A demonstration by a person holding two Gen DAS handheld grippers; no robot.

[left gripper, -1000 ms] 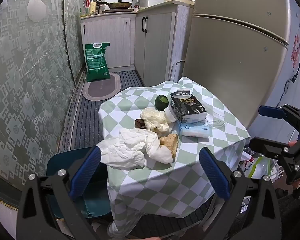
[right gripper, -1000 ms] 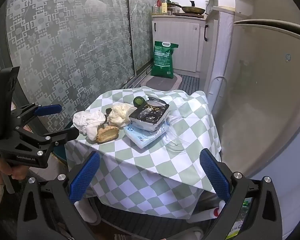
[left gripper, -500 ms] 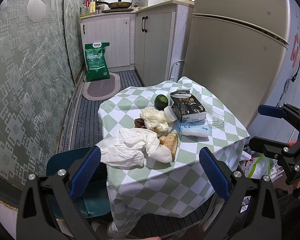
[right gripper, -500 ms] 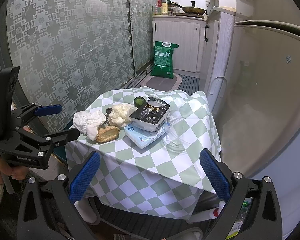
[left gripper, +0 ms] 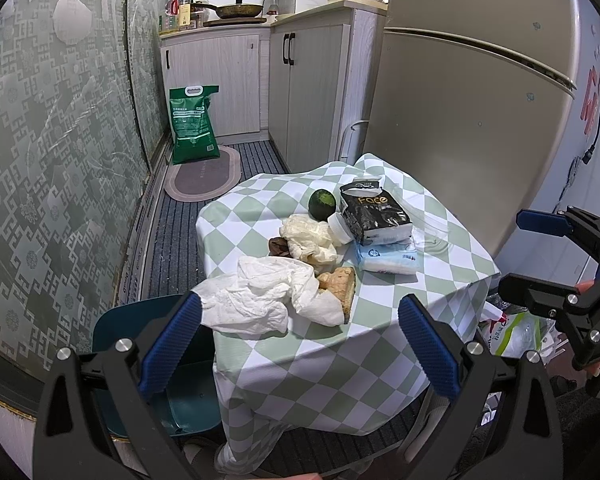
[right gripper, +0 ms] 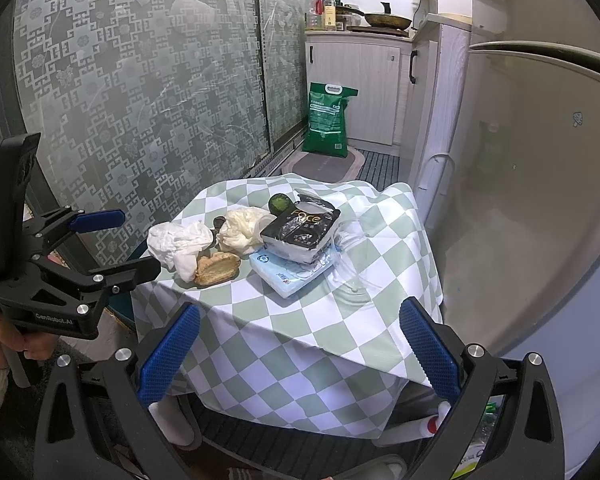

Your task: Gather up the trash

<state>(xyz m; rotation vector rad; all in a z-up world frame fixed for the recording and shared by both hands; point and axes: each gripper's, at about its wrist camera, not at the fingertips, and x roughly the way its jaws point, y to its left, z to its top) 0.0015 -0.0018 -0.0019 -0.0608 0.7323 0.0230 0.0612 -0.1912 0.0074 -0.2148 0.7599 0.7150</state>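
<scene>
A small table with a green-white checked cloth (left gripper: 440, 264) (right gripper: 340, 320) holds trash. A crumpled white tissue (left gripper: 260, 292) (right gripper: 178, 240) lies at the near left edge, a piece of bread (left gripper: 340, 284) (right gripper: 216, 266) beside it, and a cream crumpled wad (left gripper: 312, 236) (right gripper: 240, 230) behind. My left gripper (left gripper: 300, 340) is open and empty, just short of the tissue; it also shows in the right wrist view (right gripper: 116, 244). My right gripper (right gripper: 300, 348) is open and empty in front of the table; it also shows in the left wrist view (left gripper: 532, 256).
A green fruit (left gripper: 322, 201), a black "Face" tissue pack (left gripper: 374, 214) on a blue pack (left gripper: 388, 258), and clear plastic (right gripper: 352, 240) also lie on the table. A dark teal bin (left gripper: 140, 332) stands left of it. A fridge (left gripper: 460, 80) stands right, a green sack (left gripper: 194, 124) behind.
</scene>
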